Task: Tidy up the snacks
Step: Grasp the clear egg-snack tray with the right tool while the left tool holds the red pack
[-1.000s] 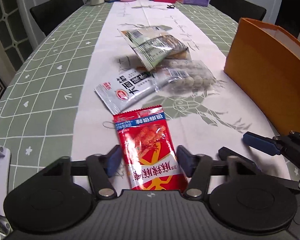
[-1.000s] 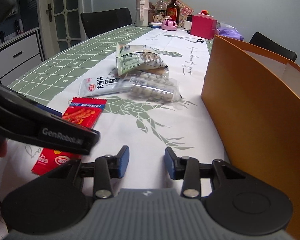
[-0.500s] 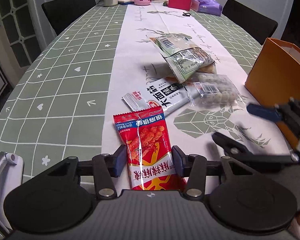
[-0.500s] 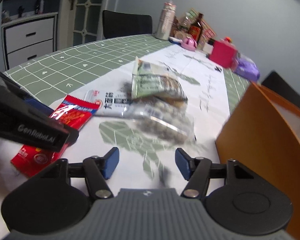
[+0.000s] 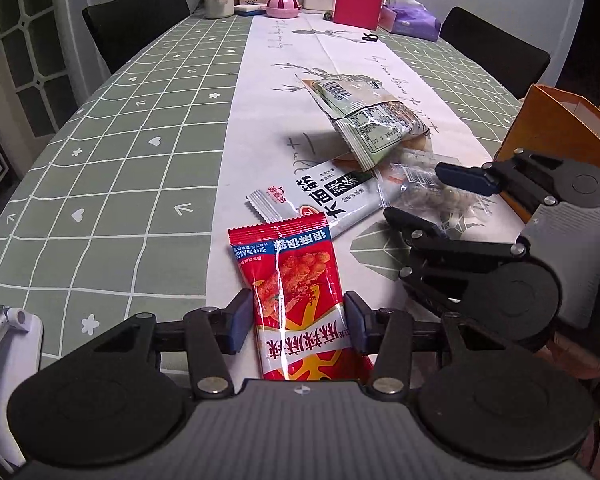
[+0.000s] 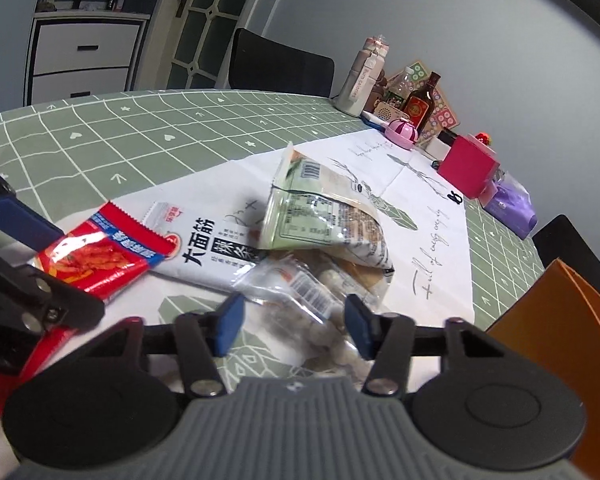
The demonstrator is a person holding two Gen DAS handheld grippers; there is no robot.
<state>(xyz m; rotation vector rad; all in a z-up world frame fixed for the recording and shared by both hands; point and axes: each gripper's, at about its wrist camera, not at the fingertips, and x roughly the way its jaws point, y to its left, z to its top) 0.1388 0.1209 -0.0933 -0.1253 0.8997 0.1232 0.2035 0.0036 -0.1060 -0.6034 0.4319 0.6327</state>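
A red snack packet [image 5: 292, 272] lies on the white table runner [image 5: 260, 92], and my left gripper [image 5: 296, 320] is shut on its near end, a pad on each long edge. The right wrist view has the same red packet [image 6: 96, 260] at the left. My right gripper [image 6: 294, 324], rolled on its side [image 5: 414, 192], is closing its jaws on a clear packet of small round snacks [image 6: 300, 284]; both pads touch it. A white packet [image 5: 332, 196] and a green packet [image 5: 368, 120] lie heaped just behind.
An open orange paper bag [image 5: 556, 120] stands at the right edge of the table. Bottles, a pink box [image 5: 358, 2] and a purple pack crowd the far end. Black chairs [image 5: 136, 20] stand on both sides. Green checked cloth [image 5: 120, 160] stretches to the left.
My right gripper swung left from bare runner to the clear packet, rolled onto its side, widened and narrowed around it. My left gripper's pads drew in against the red packet.
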